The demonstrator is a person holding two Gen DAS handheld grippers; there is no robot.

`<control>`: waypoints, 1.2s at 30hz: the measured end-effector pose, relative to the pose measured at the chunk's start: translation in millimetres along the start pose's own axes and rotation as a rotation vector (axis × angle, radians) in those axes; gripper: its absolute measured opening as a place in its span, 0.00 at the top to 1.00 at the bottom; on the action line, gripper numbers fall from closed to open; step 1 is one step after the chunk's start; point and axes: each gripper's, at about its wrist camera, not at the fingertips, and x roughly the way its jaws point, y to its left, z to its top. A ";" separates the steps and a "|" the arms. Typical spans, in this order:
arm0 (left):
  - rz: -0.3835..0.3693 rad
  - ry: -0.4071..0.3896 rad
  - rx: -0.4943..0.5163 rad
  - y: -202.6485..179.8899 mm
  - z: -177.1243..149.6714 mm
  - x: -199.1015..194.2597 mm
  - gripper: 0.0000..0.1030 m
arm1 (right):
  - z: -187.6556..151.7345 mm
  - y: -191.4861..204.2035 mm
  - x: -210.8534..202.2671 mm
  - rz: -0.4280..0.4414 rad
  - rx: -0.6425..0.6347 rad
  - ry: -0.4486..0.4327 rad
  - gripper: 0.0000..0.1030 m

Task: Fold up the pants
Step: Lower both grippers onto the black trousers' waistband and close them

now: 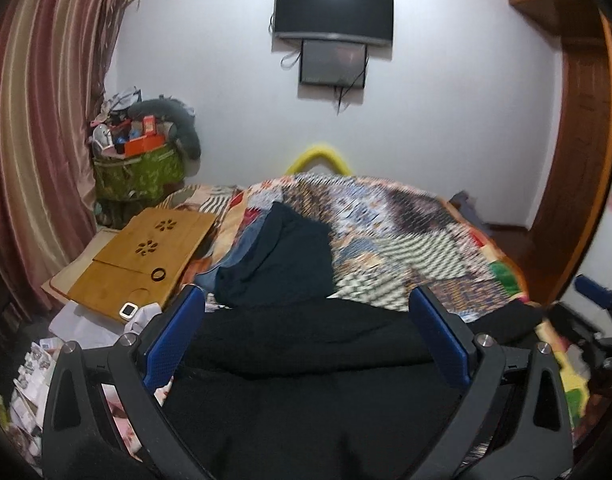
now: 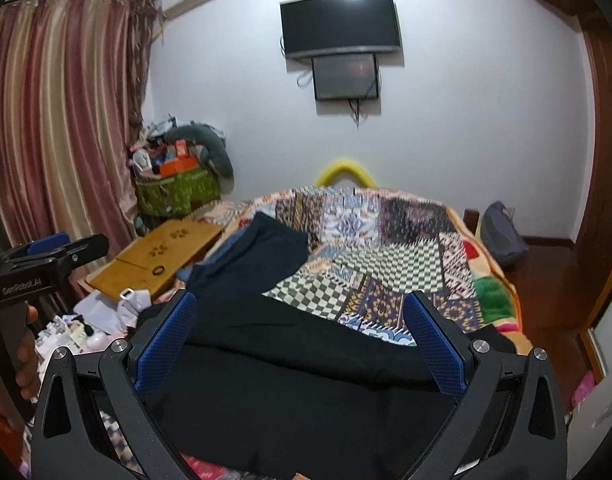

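Both your tools hang spread wide over the black fabric pants on the bed.

At the left of the frame sits the flat wooden lap tray (image 1: 146,256). Your left tool (image 1: 306,336) has its blue-padded fingers (image 1: 174,340) wide apart, gripping nothing. The black fabric pants (image 1: 306,380) lie across the bottom centre, on the patchwork quilt (image 1: 405,232). Behind them, a folded dark navy garment (image 1: 286,260). Your right tool (image 2: 302,344) is likewise spread over the pants (image 2: 290,392), nothing pinched.
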 end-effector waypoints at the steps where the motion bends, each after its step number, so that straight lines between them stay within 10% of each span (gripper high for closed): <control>1: 0.008 0.012 0.004 4.1 0.3 12.3 0.00 | -0.1 -1.5 7.7 0.000 0.002 0.012 0.01; 21: 0.048 0.437 0.001 110.9 -19.9 268.2 0.00 | -3.3 -35.3 192.4 0.075 -0.131 0.365 0.04; 36: -0.005 0.789 -0.103 166.9 -83.0 362.6 0.21 | -24.6 -26.0 286.8 0.279 -0.177 0.678 0.14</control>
